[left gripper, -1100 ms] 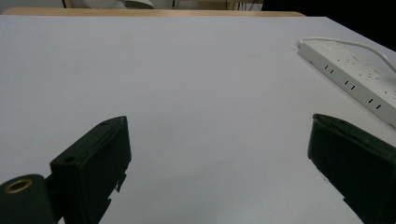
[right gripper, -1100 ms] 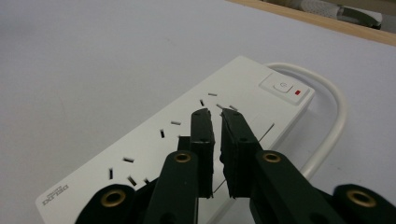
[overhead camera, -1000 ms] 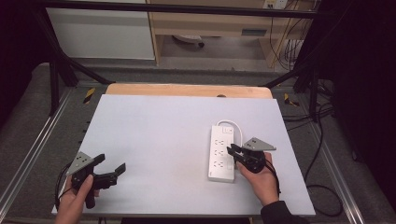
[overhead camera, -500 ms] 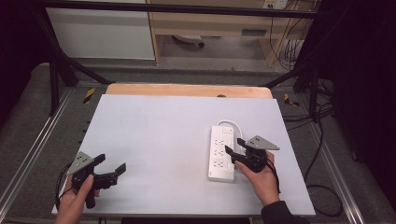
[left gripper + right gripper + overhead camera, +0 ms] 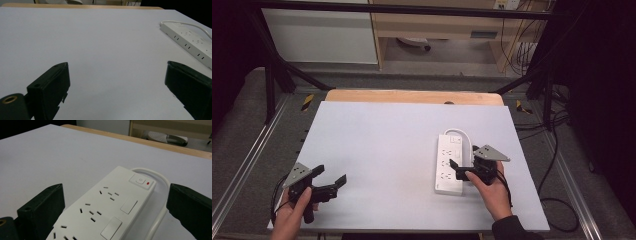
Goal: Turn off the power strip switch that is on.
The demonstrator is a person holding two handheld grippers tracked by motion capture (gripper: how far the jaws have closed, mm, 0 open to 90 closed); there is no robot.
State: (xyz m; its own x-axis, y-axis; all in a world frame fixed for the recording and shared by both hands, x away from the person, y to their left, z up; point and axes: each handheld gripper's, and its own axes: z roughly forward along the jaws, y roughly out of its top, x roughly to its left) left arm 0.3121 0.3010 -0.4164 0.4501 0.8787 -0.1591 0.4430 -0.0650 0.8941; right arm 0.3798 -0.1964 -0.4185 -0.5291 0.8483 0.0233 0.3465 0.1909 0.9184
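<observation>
White power strip [image 5: 449, 163] lies near the bench's [image 5: 377, 135] right edge between the released right gripper's [image 5: 460, 171] jaws; released left gripper [image 5: 332, 181] hovers at the bare front-left corner.

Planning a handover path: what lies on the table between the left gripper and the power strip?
Nothing: the high view shows bare white tabletop from the left gripper to the power strip.

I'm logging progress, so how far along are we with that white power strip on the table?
Nothing looks done yet: the white plastic power strip lies flat on the pale grey table, ungripped. In hand: the right gripper is open, its jaws on either side of the strip's near end. The left gripper is open over bare table. Closing on the strip and any move remain.
</observation>
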